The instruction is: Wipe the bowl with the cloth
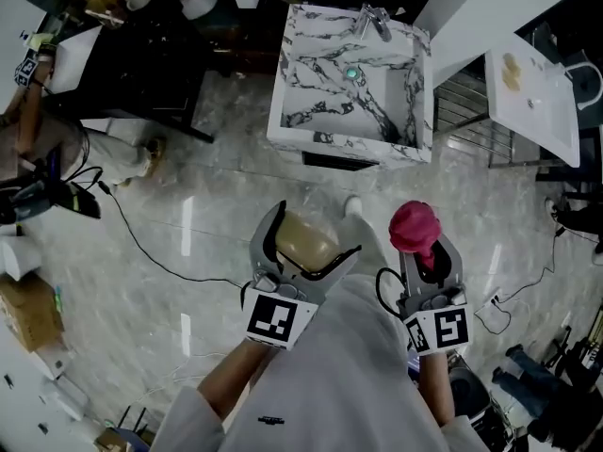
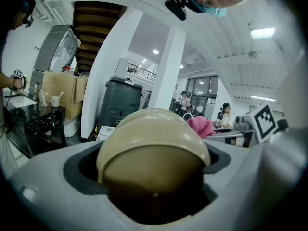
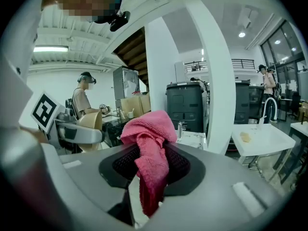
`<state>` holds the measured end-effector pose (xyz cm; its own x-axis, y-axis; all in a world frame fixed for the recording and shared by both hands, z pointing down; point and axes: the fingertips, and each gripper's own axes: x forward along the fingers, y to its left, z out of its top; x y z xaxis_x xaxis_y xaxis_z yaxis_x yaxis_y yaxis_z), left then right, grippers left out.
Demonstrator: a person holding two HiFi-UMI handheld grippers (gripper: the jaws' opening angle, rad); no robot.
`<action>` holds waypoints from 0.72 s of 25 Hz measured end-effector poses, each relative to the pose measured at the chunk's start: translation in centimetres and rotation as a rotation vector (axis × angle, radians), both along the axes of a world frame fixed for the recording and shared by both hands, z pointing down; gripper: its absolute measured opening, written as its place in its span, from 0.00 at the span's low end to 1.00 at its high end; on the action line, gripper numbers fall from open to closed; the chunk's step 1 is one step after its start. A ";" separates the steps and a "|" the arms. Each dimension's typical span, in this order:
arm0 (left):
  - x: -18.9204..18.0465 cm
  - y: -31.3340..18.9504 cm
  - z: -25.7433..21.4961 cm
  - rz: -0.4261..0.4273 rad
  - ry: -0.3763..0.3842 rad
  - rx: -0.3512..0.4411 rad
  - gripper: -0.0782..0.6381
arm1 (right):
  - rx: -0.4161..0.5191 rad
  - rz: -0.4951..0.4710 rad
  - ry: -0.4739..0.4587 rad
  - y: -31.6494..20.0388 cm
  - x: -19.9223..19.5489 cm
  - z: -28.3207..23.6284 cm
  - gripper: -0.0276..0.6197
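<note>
**Bowl in the left gripper, cloth in the right, both held up over the floor.**

A pale marble floor fills the head view, with a veined marble sink ahead and a white table off to the sink's right. The left gripper has its jaws clamped around a tan bowl, which fills the space between them. The right gripper pinches a bunched pink cloth; the cloth bulges out past the jaw tips and a fold hangs down between the jaws. Bowl and cloth sit side by side, near each other but apart.
</note>
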<state>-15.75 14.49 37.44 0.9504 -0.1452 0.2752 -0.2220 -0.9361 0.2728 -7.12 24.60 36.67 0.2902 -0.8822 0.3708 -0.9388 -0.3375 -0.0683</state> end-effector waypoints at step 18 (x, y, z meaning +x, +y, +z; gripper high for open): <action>14.5 -14.0 -2.5 -0.168 -0.075 0.135 0.90 | 0.120 -0.226 -0.025 -18.1 15.2 -0.4 0.24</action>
<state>-1.27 0.49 34.91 0.8875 -0.3397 0.3114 -0.3924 -0.9114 0.1242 8.08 6.51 36.25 0.0730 -0.9618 0.2638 -0.9870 -0.1076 -0.1192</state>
